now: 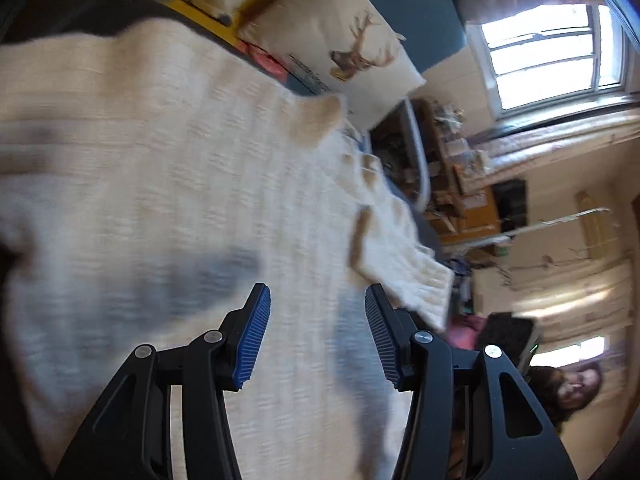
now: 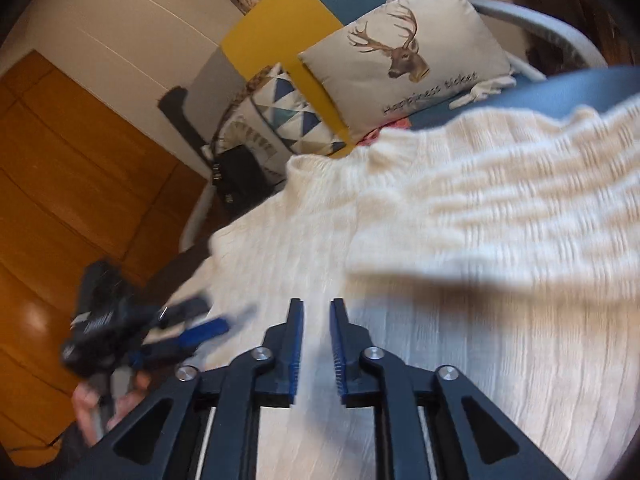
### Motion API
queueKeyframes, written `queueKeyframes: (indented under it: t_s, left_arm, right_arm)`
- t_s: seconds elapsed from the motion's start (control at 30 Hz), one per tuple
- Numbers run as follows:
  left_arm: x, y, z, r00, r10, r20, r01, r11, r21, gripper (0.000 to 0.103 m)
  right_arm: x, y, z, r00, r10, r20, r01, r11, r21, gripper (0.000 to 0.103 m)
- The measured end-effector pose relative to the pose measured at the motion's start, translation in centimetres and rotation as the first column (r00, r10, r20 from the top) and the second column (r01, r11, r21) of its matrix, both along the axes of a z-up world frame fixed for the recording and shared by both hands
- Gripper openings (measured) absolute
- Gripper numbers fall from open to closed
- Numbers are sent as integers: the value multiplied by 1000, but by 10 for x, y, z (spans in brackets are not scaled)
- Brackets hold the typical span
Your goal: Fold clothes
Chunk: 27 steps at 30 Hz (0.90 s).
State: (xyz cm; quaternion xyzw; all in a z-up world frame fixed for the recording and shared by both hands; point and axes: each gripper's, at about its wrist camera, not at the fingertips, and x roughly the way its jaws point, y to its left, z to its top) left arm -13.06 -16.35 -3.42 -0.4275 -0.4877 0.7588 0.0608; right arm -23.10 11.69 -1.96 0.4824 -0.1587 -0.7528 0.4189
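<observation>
Cream ribbed knit, a sweater [image 1: 168, 184], is spread across a blue surface, seemingly a sofa or bed, in front of a deer-print cushion [image 2: 404, 56] and a triangle-patterned cushion [image 2: 280, 116]. In the left wrist view one sleeve [image 1: 404, 252] is seen stretched away from the body toward its ribbed cuff, and the left hand-held gripper [image 1: 318, 336] is held just over the body fabric with its jaws wide apart and nothing between them. In the right wrist view the right hand-held gripper [image 2: 317, 344] hovers over the sweater with only a narrow gap left between its blue pads; no cloth is seen caught there. The other sleeve [image 2: 500, 200] appears to be laid across the chest, though blur makes this uncertain. The step in hand is judged to be an early one: the garment is laid out, one sleeve perhaps folded in, and neither tool has a hold. Next, the outstretched sleeve would probably need to be pinched near its cuff by the left tool and carried inward across the body, with the fabric kept flat so the loose knit is not bunched.
</observation>
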Motion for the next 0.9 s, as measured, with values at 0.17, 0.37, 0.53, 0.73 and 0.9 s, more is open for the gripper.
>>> queueKeyframes:
  t_s: [0.17,0.37,0.53,0.73,0.9]
  left_arm:
    - [-48,27,-10,999,-29,24,26,991,131,53]
    - [-80,53,-37,994,8,106,-31,976,217,53]
    - [-85,62,-52,984,71,163,-107,968,228,53]
    - [-89,60,-46,971,153,186,-190,960,205,51]
    - [-90,65,-50,959,179,220,-221,958,183,37]
  right_arm:
    - [40,41,0,1000,6,13,-6,1000,-23,22]
    - [66,79,-9,999,-42,14,41,998,51,22]
    - [66,96,-22,996,-82,39,80,995,51,22]
    - [66,94,-24,997,-76,24,75,996,46,22]
    - [68,96,-25,997,-77,17,76,996,40,22]
